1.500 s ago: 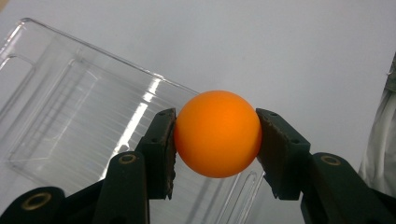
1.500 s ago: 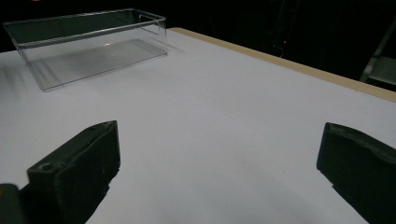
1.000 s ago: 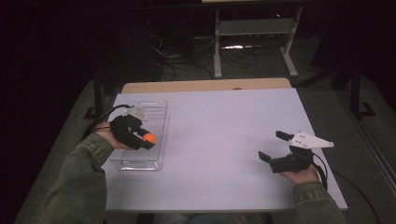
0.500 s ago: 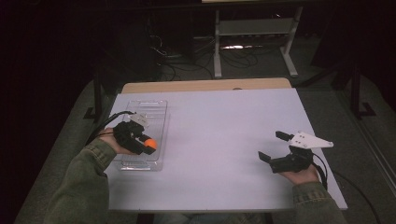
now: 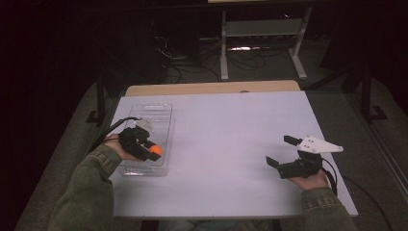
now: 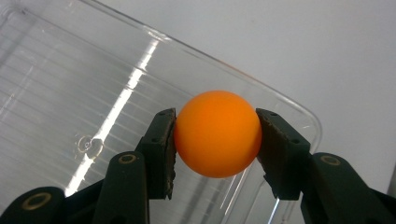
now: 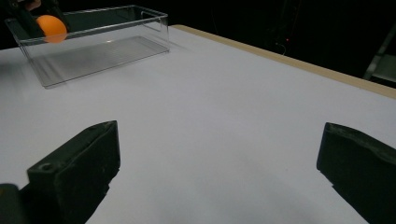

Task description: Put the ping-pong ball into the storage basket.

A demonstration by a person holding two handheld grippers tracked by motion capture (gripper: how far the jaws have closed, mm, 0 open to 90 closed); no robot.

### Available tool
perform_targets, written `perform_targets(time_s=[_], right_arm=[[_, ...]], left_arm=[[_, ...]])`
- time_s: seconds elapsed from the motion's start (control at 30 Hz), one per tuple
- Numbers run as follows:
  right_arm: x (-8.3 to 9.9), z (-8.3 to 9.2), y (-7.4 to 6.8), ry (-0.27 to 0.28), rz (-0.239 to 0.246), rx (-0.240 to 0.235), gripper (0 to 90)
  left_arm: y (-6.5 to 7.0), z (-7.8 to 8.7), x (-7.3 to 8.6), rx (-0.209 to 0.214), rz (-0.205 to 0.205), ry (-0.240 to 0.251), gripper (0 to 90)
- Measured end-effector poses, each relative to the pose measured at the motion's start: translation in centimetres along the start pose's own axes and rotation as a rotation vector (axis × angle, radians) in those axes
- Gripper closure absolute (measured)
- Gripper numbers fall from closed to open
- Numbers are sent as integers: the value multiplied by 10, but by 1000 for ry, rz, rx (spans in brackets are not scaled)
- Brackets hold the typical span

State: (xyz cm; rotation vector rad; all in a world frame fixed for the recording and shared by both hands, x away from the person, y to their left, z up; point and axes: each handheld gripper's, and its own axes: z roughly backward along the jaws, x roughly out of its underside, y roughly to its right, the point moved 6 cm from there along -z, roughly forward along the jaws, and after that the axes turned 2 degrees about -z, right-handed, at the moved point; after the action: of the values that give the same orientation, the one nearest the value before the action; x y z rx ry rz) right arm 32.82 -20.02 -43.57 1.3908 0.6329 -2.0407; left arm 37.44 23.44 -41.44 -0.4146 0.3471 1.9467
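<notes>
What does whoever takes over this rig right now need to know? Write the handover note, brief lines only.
Left gripper: shut on the orange ball, held over the near end of the clear plastic bin, on the table's left side.
Right gripper: jaws open, nothing between them, resting low at the table's right side.
Done: ball gripped and brought over the bin.
Left: lower the ball into the bin, open the jaws, pull the left gripper clear. The ball will probably roll on the bin's floor, so release low.
</notes>
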Motion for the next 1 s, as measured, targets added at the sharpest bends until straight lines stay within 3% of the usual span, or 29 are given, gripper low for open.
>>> perform_targets(time_s=[0.43,1.0], right_arm=[[0,0,0,-1,2,-2,0],[0,-1,-1,-5,2,-8,0]], left_arm=[[-3,-13,3,9,4,-14,502],[-3,-30,7,18,-1,-71,502]])
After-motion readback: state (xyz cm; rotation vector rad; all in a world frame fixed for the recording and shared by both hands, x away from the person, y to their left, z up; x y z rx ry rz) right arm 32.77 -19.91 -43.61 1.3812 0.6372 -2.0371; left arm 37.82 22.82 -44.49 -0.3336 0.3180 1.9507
